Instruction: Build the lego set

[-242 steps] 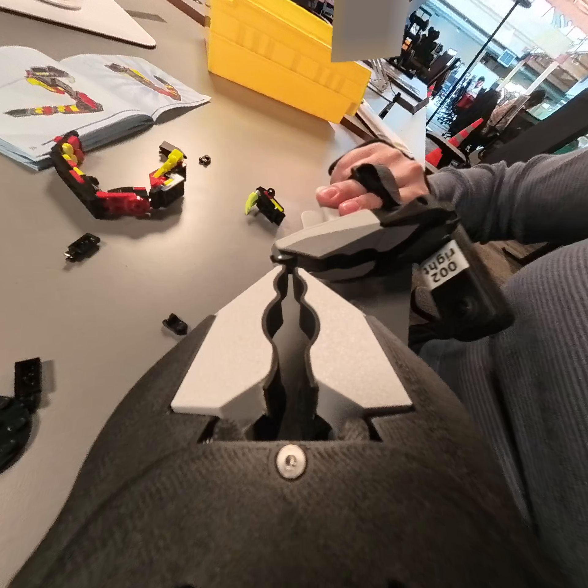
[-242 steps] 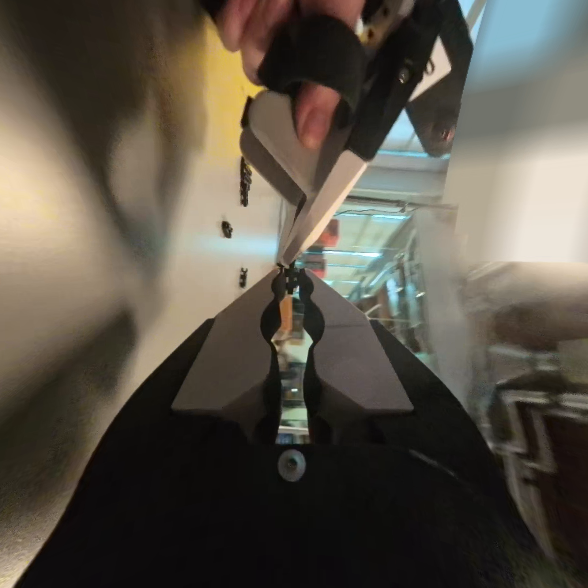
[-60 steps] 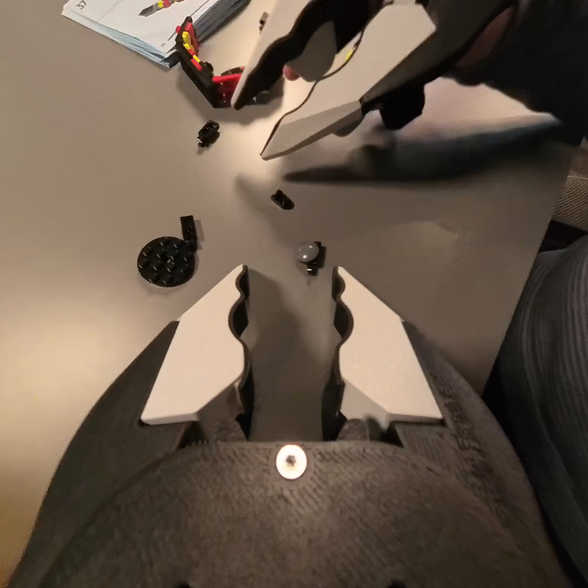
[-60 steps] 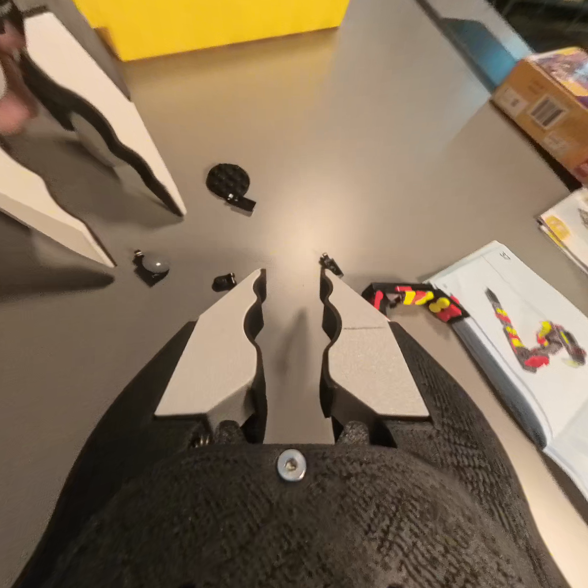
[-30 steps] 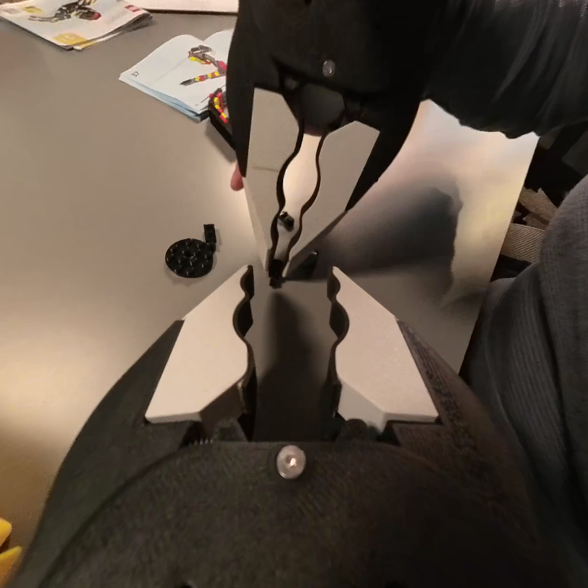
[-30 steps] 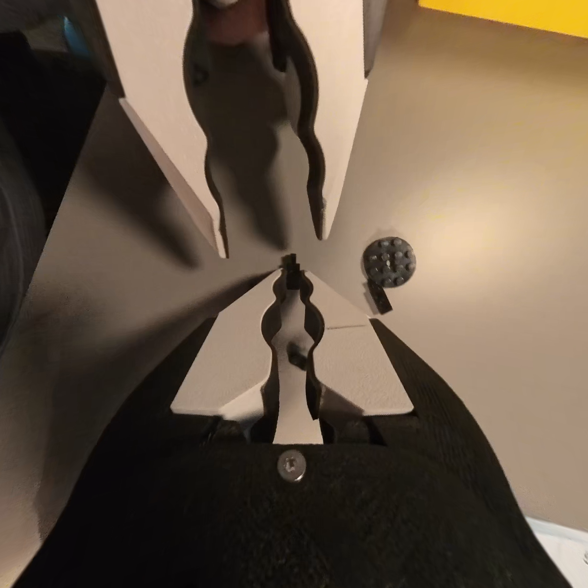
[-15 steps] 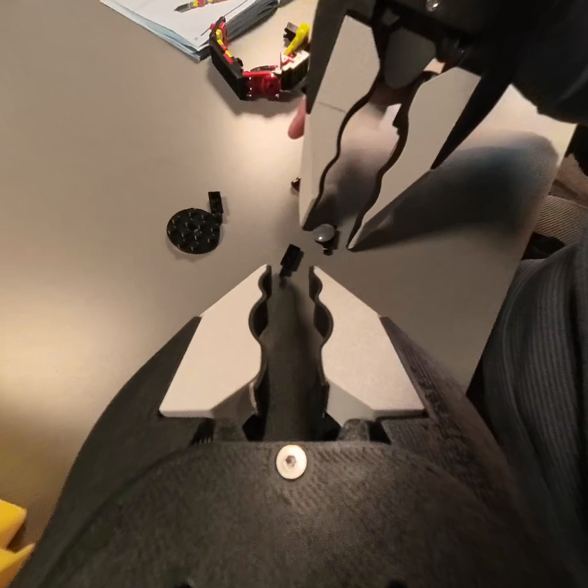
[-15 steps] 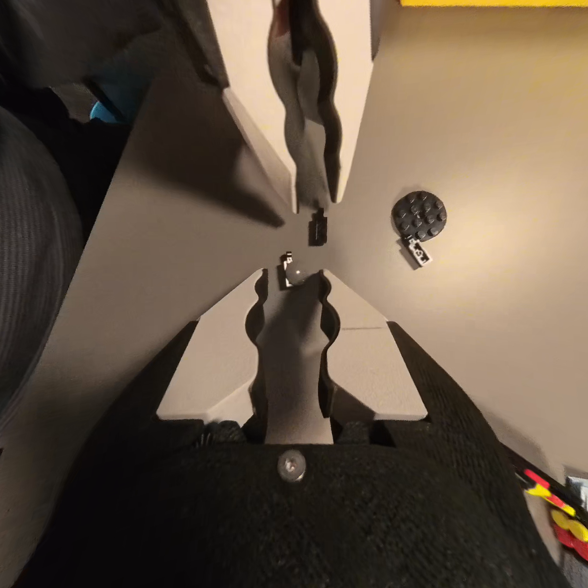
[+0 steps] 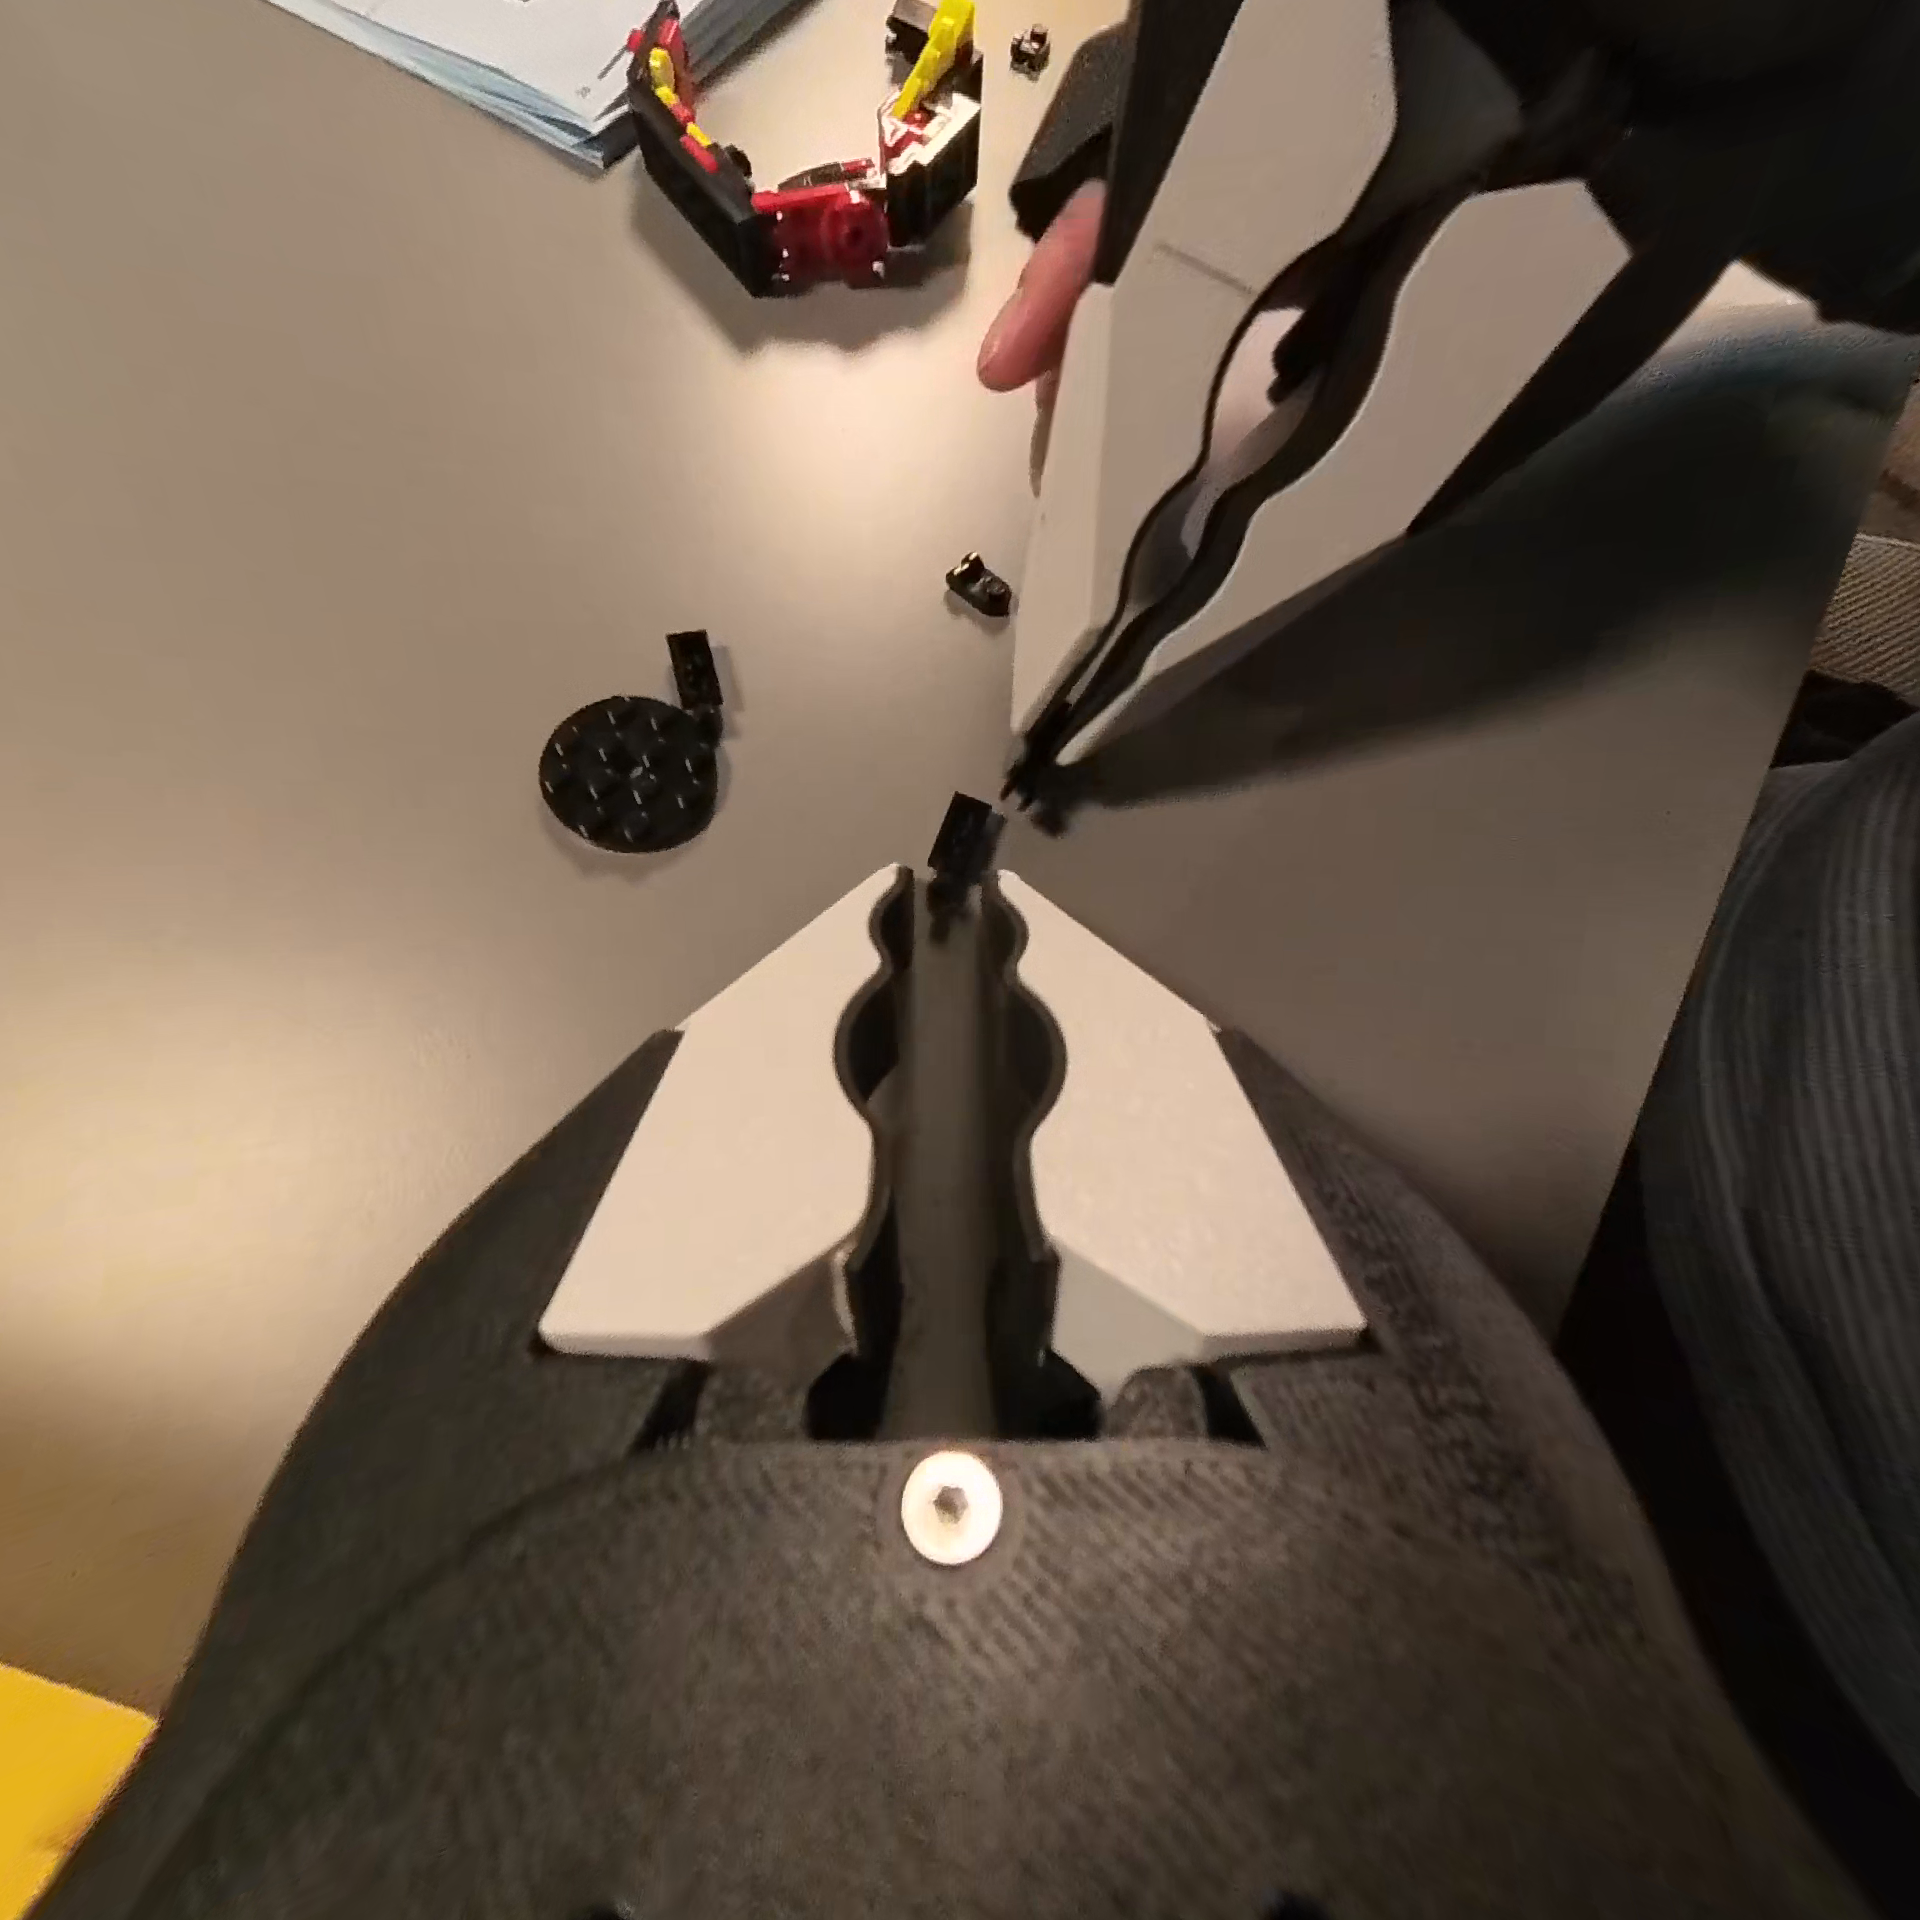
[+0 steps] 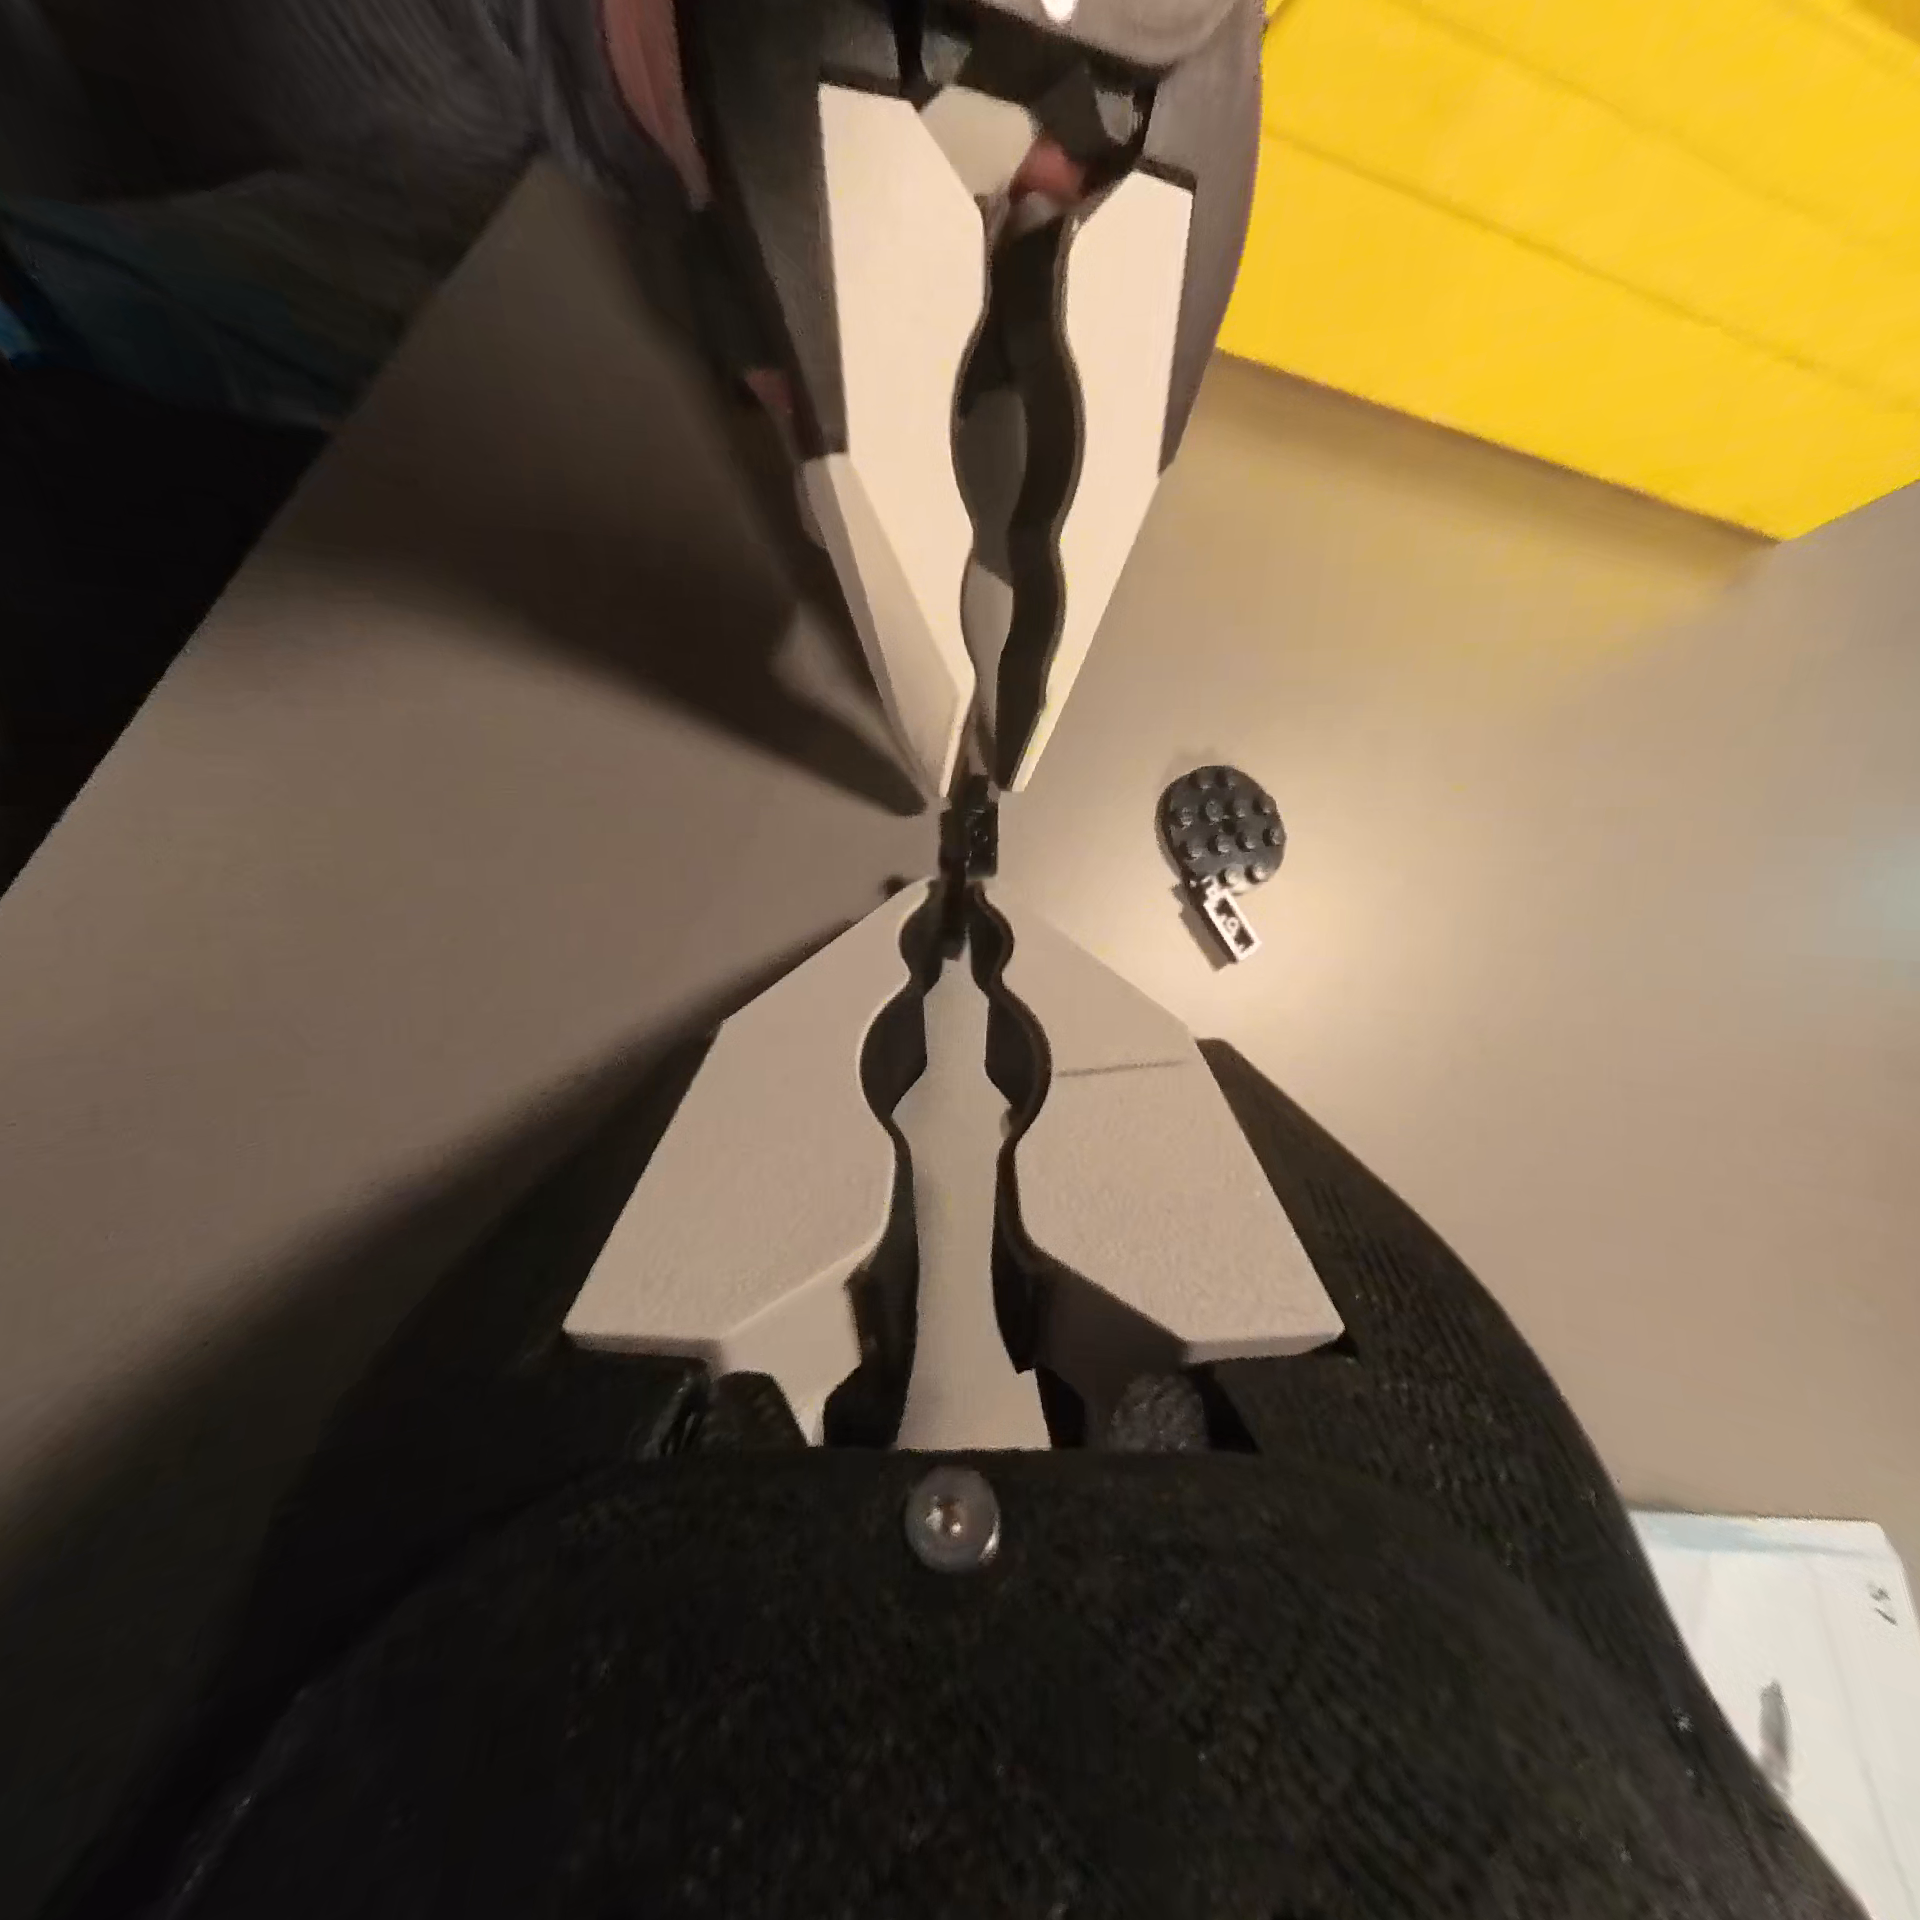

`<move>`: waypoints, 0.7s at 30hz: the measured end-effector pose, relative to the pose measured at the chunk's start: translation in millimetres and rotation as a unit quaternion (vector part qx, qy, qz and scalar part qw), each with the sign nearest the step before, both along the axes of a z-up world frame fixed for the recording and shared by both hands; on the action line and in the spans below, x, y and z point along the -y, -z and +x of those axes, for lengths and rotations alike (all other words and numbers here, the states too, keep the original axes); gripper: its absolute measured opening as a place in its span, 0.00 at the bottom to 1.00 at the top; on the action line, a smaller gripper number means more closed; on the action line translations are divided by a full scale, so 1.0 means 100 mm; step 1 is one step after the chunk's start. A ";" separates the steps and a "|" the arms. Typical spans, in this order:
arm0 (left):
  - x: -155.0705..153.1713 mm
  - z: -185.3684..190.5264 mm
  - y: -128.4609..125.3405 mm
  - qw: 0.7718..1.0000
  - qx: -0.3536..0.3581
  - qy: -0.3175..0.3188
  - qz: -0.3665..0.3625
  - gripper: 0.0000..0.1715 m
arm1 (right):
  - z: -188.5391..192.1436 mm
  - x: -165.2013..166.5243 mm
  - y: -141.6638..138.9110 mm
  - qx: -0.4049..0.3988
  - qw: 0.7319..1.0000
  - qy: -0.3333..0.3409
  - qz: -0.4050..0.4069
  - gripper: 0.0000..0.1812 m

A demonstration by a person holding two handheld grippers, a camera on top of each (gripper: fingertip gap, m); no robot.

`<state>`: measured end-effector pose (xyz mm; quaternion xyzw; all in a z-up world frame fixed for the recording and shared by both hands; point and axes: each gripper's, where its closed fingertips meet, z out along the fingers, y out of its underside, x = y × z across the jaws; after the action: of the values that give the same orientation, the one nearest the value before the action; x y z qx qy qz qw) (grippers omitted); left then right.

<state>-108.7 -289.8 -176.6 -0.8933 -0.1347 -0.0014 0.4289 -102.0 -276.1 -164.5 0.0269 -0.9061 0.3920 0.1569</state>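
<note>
I am clamping my left tongs [image 9: 954, 881] on a small black lego piece [image 9: 961, 840] just above the grey tabletop [image 9: 312, 520]. My right tongs [image 9: 1044, 769] are clenching a second tiny black lego bit [image 9: 1039, 795], tip to tip with the first. A round black studded plate [image 9: 629, 774] is lying to the left, the red, yellow and black lego build [image 9: 821, 197] farther off.
</note>
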 end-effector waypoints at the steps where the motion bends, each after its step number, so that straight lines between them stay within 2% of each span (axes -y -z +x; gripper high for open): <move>1: 0.00 0.00 0.00 1.000 -0.001 0.001 -0.001 0.06 | -0.01 0.01 0.01 -0.015 1.000 -0.002 0.005 0.01; 4: 0.00 -0.01 0.01 1.000 -0.008 0.003 -0.005 0.04 | -0.01 0.04 0.04 -0.049 0.999 -0.008 0.016 0.02; 8: 0.00 -0.01 0.01 1.000 -0.008 0.001 -0.005 0.03 | 0.03 0.04 0.06 -0.039 0.999 -0.007 0.010 0.06; 11: 0.00 -0.02 0.01 1.000 -0.006 0.000 -0.005 0.03 | 0.05 0.03 0.05 0.024 1.000 0.012 -0.016 0.14; 14: 0.00 -0.01 0.01 1.000 -0.005 0.001 -0.005 0.01 | 0.07 0.01 0.10 0.119 0.992 0.033 -0.036 0.17; 16: 0.00 -0.02 0.01 1.000 -0.005 0.000 -0.005 0.01 | 0.06 0.00 0.13 0.154 0.987 0.043 -0.036 0.16; 17: 0.00 -0.02 0.01 1.000 -0.005 0.000 -0.005 0.01 | 0.05 0.00 0.14 0.156 0.986 0.044 -0.035 0.12; 18: 0.00 -0.02 0.01 1.000 -0.004 -0.001 -0.005 0.01 | 0.04 -0.01 0.14 0.147 0.988 0.045 -0.030 0.08; 21: 0.00 -0.02 0.01 1.000 0.001 -0.003 -0.003 0.01 | 0.03 0.00 0.13 0.093 0.995 0.027 -0.020 0.07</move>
<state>-111.2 -289.6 -177.8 -0.8943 -0.1375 -0.0009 0.4258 -99.0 -276.2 -177.6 -0.0375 -0.9090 0.4067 0.0829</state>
